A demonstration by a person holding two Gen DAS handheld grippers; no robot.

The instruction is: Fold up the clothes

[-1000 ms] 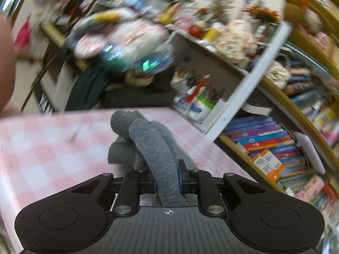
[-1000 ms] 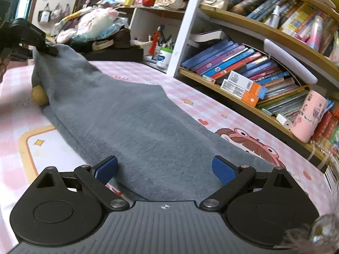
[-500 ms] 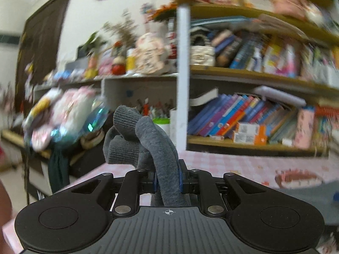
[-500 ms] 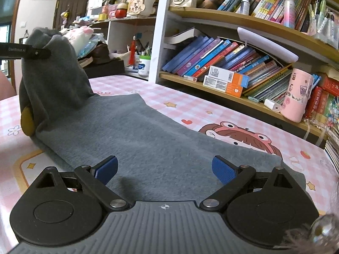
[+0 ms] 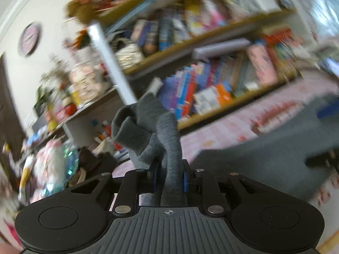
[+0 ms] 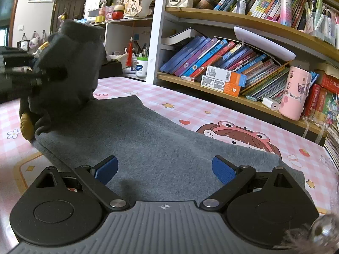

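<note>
Since the earlier frame, the left gripper (image 5: 168,178) had carried its bunched end of the grey garment (image 6: 152,148) inward over the flat part, rolling as it went. Its jaws were opening, cloth still between them. The right gripper (image 6: 164,170) hung spread wide over the near end, holding nothing. The garment lay lengthwise on the pink checked table (image 6: 243,114), far end lifted, before the bookshelf (image 6: 222,93). Judgement: the fold would sit best if the lifted end were lowered square onto the near edge before full release, then smoothed by the right gripper.
</note>
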